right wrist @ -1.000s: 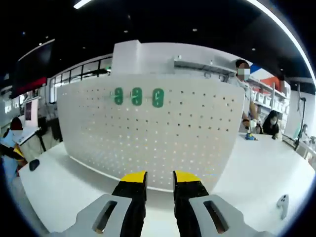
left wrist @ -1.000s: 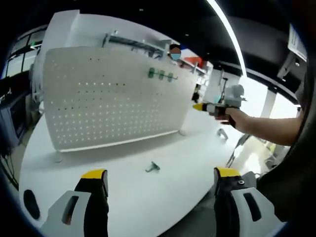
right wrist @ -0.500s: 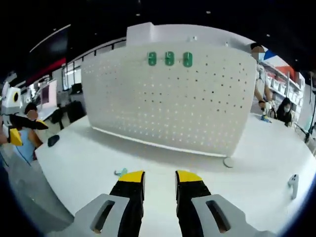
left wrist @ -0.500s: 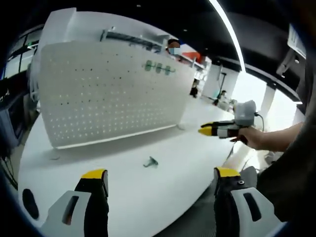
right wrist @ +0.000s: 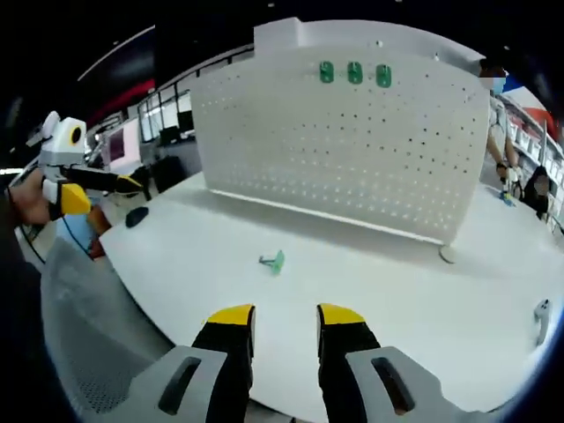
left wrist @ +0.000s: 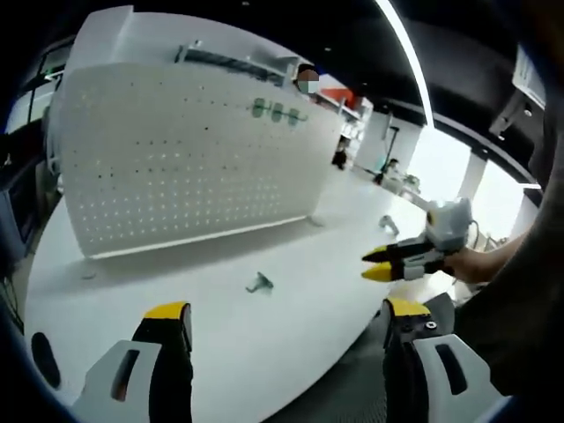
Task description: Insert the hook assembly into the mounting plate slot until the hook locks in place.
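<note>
Both grippers have pulled back from the pegboard (right wrist: 352, 150) since a second ago. Then the right gripper (right wrist: 285, 319) was close up to the board, which filled its view; now it sits back over the near edge of the table (right wrist: 370, 282), and the board stands well beyond it. In the left gripper view the right gripper (left wrist: 381, 263) has dropped from board height to just above the table edge at the right, with a hand (left wrist: 476, 264) behind it.

The hook (right wrist: 274, 261), a small green piece with a metal prong, lies loose on the white table in front of the board. In the right gripper view it rests straight ahead of the jaws, a little left of their line, near but apart from them. In the left gripper view the hook (left wrist: 258, 283) lies ahead between the two jaws, nearer the left one, also untouched.

Three green pieces (right wrist: 354, 73) hang in a row near the top of the board; in the left gripper view the same three (left wrist: 276, 111) show small.

The left gripper (left wrist: 282, 310) stands wide open with nothing in it. The right gripper's jaws are close together with a narrow gap, holding nothing.

A small white object (right wrist: 540, 319) lies at the table's far right.
</note>
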Action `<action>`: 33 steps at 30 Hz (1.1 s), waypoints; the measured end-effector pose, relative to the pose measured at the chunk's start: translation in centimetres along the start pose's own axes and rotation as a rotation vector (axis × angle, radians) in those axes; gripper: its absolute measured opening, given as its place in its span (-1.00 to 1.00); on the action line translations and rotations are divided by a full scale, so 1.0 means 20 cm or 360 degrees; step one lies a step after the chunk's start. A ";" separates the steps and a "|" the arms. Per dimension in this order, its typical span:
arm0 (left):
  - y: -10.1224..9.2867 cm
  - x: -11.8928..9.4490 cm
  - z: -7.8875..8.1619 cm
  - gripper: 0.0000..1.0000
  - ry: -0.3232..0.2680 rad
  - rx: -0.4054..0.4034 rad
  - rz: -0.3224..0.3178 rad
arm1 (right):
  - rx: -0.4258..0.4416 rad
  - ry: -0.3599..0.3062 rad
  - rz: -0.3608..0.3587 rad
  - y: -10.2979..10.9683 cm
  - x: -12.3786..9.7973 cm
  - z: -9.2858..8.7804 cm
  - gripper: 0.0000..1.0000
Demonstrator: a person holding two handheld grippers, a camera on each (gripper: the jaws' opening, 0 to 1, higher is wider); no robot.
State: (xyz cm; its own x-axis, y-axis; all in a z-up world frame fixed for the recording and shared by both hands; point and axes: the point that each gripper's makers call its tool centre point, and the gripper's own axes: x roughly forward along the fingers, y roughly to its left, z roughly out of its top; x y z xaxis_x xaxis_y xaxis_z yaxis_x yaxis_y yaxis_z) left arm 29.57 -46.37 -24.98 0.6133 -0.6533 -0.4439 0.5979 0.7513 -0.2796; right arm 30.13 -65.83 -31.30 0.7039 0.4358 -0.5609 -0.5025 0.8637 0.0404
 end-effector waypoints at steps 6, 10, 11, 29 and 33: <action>-0.01 0.00 -0.03 0.82 0.0017 -0.0014 -0.0010 | 0.0033 0.0035 0.0099 0.11 0.01 -0.02 -0.37; -0.01 0.01 -0.04 0.80 0.0024 -0.0032 -0.0020 | 0.0023 0.0053 0.0128 0.15 0.03 -0.02 -0.26; -0.01 0.01 -0.04 0.80 0.0030 -0.0037 -0.0020 | 0.0015 0.0065 0.0136 0.15 0.03 -0.03 -0.25; 0.02 0.02 -0.13 0.80 0.0129 -0.0081 -0.0014 | -0.0070 0.0188 0.0205 0.20 0.20 -0.03 -0.31; 0.05 0.01 -0.12 0.79 0.0127 -0.0080 0.0011 | -0.0118 0.0213 0.0219 0.22 0.30 -0.02 -0.35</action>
State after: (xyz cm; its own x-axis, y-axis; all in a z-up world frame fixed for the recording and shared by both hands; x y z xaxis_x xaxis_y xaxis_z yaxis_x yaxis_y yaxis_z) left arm 29.15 -45.51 -27.35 0.5731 -0.6399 -0.5120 0.5659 0.7609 -0.3175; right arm 31.90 -59.64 -34.84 0.5554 0.5067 -0.6593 -0.6286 0.7749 0.0660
